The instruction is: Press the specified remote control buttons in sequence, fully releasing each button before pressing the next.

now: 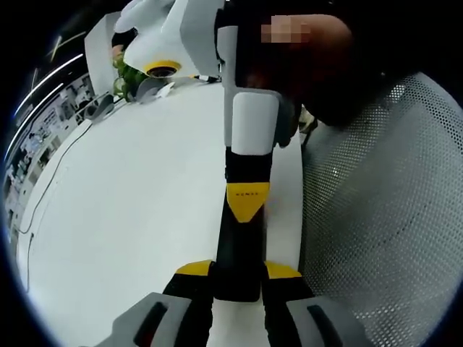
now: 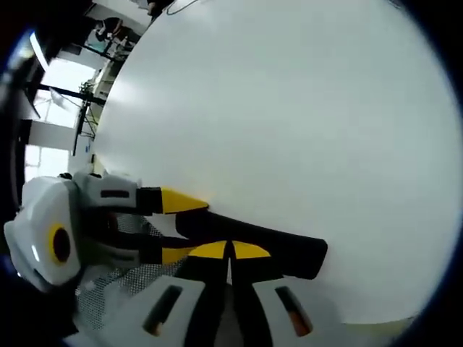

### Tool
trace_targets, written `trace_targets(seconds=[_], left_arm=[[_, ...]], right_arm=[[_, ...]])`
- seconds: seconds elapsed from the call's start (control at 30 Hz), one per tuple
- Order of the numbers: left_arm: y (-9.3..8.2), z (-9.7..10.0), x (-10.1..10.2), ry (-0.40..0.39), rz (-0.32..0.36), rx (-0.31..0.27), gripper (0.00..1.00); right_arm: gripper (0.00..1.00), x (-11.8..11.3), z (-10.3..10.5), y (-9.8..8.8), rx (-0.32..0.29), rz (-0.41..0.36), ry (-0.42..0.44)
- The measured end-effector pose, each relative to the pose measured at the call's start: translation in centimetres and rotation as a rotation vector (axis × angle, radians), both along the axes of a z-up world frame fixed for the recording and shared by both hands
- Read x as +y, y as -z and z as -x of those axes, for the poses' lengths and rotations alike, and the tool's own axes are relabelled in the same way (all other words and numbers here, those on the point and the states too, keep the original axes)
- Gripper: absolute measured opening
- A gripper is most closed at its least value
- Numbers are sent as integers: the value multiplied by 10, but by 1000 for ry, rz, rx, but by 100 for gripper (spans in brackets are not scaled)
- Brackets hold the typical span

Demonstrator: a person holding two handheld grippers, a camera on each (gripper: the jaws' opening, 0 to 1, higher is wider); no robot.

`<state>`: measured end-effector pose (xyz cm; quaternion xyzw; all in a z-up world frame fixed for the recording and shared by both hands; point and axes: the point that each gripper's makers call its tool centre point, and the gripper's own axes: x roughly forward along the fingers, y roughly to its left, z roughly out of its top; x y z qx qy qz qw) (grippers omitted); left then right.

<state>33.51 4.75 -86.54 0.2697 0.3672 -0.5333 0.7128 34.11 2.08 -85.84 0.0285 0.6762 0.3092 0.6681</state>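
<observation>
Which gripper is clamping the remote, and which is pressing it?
The left gripper clamps the black remote's end between its jaws; the right gripper, tips shut, presses its face.

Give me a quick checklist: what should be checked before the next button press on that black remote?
1. Left gripper clamps the remote near one end: ok.
2. Right gripper shut to a single poking tip: ok.
3. Right gripper lifted clear of the remote, button released: not ok, its tip appears to rest on it.
4. Which button lies under the tip: cannot tell.
5. Remote in view over the white table: ok.
</observation>
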Motion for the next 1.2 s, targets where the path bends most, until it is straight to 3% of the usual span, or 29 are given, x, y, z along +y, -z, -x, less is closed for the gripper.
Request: trace_targets(seconds=[0.17,0.33,0.53,1.2], left_arm=[[0,0,0,0,0,1,25],[0,0,-1,-1,0,0,25],[0,-1,-1,-2,2,0,25],[0,0,0,-4,5,-1,25]], right_arm=[[0,1,-1,1,-36,48,-34],[0,0,-4,2,-31,26,-1],[0,2,-3,1,-46,34,-26],[0,11,0,-5,17,-67,22]])
